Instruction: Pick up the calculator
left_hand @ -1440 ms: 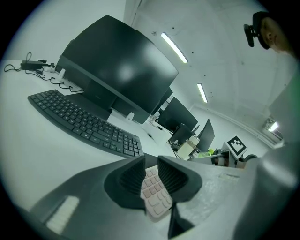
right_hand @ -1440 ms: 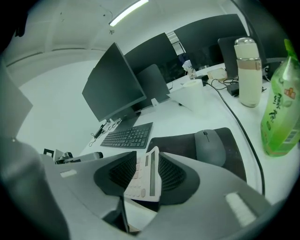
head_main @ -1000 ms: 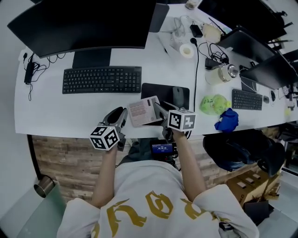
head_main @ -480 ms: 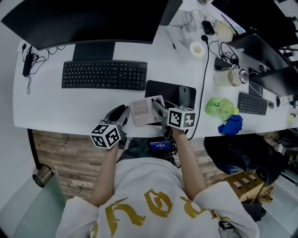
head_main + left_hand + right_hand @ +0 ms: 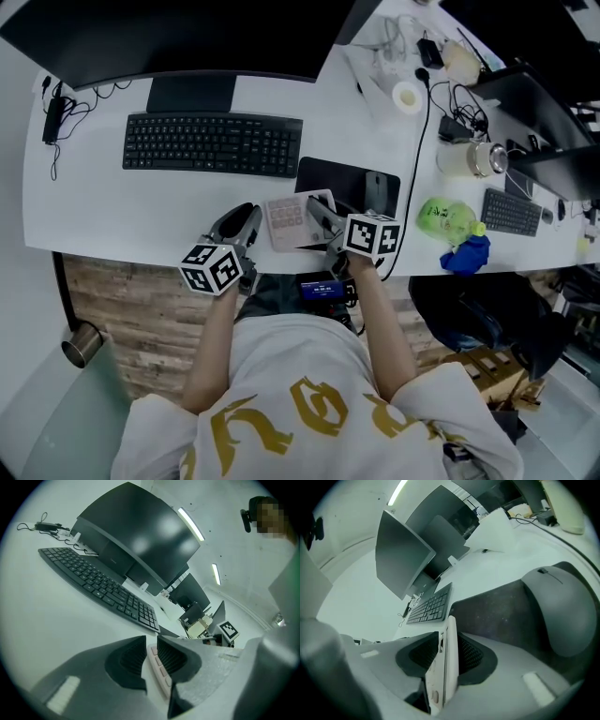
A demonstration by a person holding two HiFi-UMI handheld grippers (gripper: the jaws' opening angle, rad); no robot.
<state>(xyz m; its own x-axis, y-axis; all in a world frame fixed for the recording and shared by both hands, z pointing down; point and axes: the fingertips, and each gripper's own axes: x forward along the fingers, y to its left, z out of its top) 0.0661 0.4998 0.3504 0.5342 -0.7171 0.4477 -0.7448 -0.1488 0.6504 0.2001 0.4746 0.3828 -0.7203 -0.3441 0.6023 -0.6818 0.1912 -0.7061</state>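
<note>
At the near edge of the white surface (image 5: 112, 206), in front of the black keyboard (image 5: 212, 143), the left gripper (image 5: 246, 217) sits low just beside the left edge of the calculator (image 5: 291, 219). Its jaws stand a narrow slot apart, with the keyed edge of the calculator showing in that slot; a sliver of surface shows beside one pad, so it looks set there rather than pinching. The calculator itself lies between the two grippers, close to the front edge of the surface, keys up. On its right side the right gripper (image 5: 317, 214) has the rim edge-on between its jaws, which have just been closing, and both pads now appear to bear on it (the one real hold, as far as these views tell). Further right lie the dark mouse pad (image 5: 337, 183) and the mouse (image 5: 377, 190), apart from the action. The step in hand looks like securing the grasp. The next move calls for a firm squeeze from the right gripper, then a straight lift, with the left gripper either pinching too or backing clear.
</note>
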